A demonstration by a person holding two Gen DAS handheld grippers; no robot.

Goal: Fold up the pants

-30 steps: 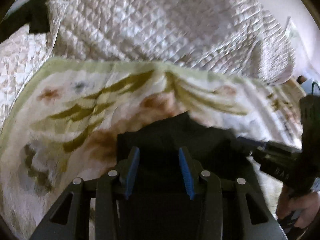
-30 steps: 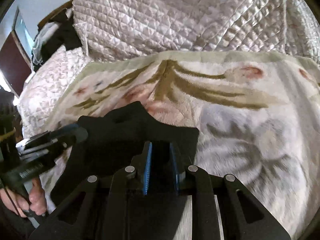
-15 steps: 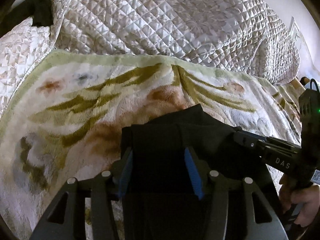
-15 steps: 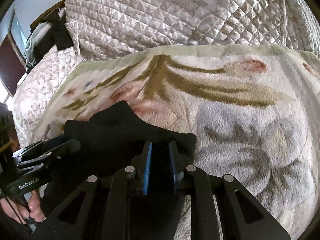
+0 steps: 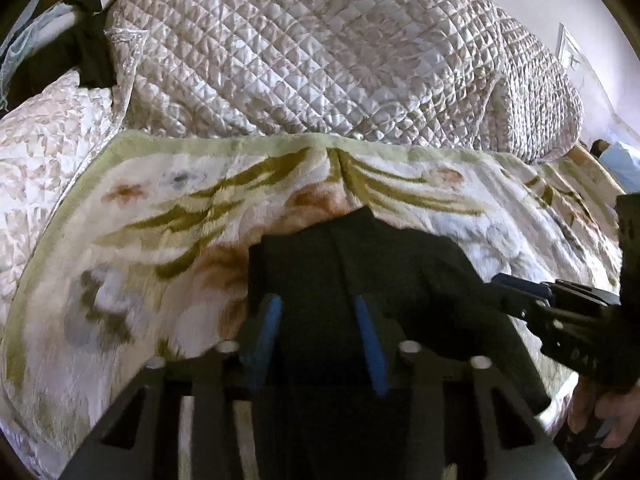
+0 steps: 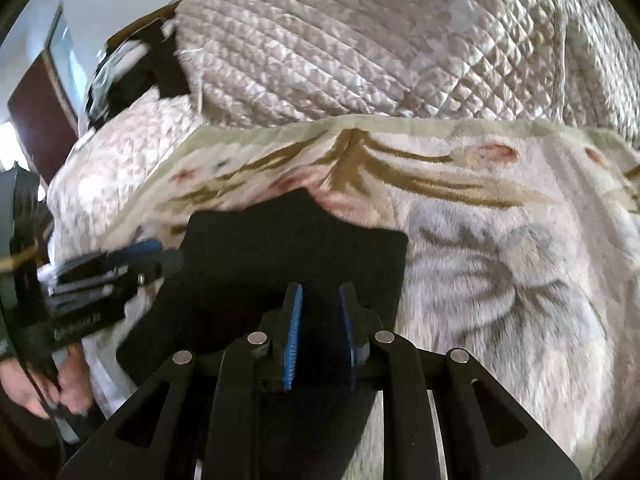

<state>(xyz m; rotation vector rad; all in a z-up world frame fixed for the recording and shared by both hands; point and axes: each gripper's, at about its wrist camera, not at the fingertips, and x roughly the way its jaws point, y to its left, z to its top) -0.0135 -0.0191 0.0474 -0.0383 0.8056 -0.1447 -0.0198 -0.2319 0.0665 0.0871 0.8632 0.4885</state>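
On the floral blanket (image 5: 168,208) spread in front of the quilted bedding (image 5: 304,52), the black pants (image 5: 360,264) lie as a dark bundle with its near part raised toward both cameras; the left gripper (image 5: 320,324) is closing its jaws with the cloth between the blue pads, and the right gripper (image 6: 320,328) has its pads close together on a fold of the same cloth. The fabric looks soft, limp and light, likely to sag and slide, so it is best taken at a thick edge or hem. Legs, waistband and seams cannot be told apart in the black mass, and its near end is hidden behind the gripper bodies.
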